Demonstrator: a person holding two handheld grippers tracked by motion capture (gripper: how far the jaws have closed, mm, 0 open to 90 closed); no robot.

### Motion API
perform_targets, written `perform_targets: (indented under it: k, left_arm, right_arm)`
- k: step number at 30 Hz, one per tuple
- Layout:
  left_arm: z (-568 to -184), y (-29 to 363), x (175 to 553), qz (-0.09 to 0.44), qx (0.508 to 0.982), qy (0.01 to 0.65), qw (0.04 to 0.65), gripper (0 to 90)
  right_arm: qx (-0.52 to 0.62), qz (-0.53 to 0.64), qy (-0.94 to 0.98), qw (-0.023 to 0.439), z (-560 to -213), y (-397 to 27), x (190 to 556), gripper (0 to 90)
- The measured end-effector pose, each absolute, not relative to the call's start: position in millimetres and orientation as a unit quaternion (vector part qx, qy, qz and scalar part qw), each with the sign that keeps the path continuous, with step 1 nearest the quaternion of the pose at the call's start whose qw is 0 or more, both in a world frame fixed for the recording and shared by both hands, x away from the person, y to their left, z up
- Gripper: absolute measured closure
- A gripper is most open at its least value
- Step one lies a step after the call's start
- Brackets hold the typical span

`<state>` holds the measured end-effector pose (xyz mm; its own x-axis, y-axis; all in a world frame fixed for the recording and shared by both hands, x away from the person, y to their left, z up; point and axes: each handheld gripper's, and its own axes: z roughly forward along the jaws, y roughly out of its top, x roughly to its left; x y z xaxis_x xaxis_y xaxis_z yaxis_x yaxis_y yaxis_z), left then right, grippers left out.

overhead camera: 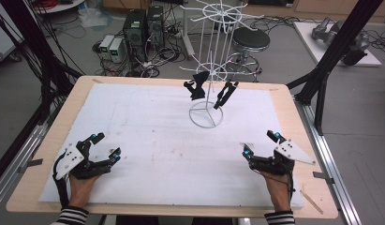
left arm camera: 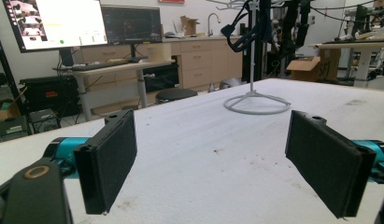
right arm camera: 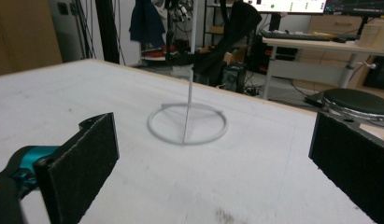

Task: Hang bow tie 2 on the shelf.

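Observation:
A white wire rack (overhead camera: 206, 70) stands on a ring base (overhead camera: 205, 115) at the far middle of the white table pad (overhead camera: 148, 131). Two black items hang from its lower arms, one on the left (overhead camera: 197, 86) and one on the right (overhead camera: 226, 93). My left gripper (overhead camera: 107, 146) rests near the front left, open, with nothing between its pads (left arm camera: 110, 158). My right gripper (overhead camera: 262, 143) sits near the front right, also open and empty. The ring base (right arm camera: 187, 123) lies ahead between the right gripper's pads (right arm camera: 82, 163). In the left gripper view the rack base (left arm camera: 257, 103) stands far ahead.
The wooden table edge (overhead camera: 293, 122) frames the pad. Beyond the far edge are a round stool (overhead camera: 250, 40), computer towers (overhead camera: 143, 26) and cables on the floor. Black frame posts (overhead camera: 337, 42) rise at the right. A monitor (left arm camera: 56, 21) stands off the table.

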<state>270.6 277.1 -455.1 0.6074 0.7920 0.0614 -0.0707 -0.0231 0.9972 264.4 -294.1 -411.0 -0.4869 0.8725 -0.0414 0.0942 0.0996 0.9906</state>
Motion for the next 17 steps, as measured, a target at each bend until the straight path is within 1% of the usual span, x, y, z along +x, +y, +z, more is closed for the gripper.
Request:
perform_targets:
  k: [4,9,12,17]
  left_arm:
    - [-455.2,276.8,270.3,0.34,0.629,0.286,0.638,17.0]
    - [-455.3,277.2,269.5,0.343,0.626,0.289,0.638,17.0]
    - [-455.4,277.0,269.4,0.344,0.625,0.289,0.638,17.0]
    - [-455.4,277.2,269.0,0.346,0.625,0.29,0.637,17.0]
  right_arm:
    - [0.373,0.574,0.632,0.364,-427.9,-299.1,254.9,0.7]
    - [0.38,0.585,0.615,0.368,-446.2,-303.5,252.0,0.7]
    - [0.383,0.583,0.621,0.358,-451.4,-303.5,254.5,0.7]
    - [0.381,0.577,0.622,0.367,-452.7,-301.7,253.2,0.7]
